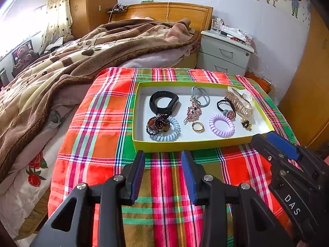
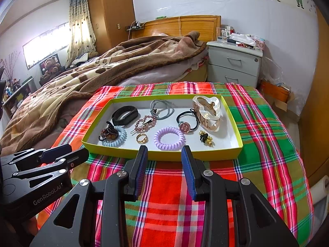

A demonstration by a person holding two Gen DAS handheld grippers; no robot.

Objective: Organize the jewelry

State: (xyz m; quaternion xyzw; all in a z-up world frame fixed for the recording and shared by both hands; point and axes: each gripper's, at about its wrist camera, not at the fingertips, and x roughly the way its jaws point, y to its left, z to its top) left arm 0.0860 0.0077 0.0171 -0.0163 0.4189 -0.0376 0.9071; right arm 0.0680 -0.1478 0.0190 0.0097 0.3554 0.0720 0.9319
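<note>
Left gripper [image 1: 163,158] held open, empty, just short of yellow tray [image 1: 141,144] on plaid-covered desk [image 1: 98,123]. Purple coil tie [image 2: 169,138] seen inside tray, near front wall. Right gripper [image 2: 164,154] open, empty.

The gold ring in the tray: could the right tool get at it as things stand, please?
Probably yes. The gold ring lies apart from its neighbours near the tray's front wall, and the right tool hangs open just before that wall with nothing between.
</note>
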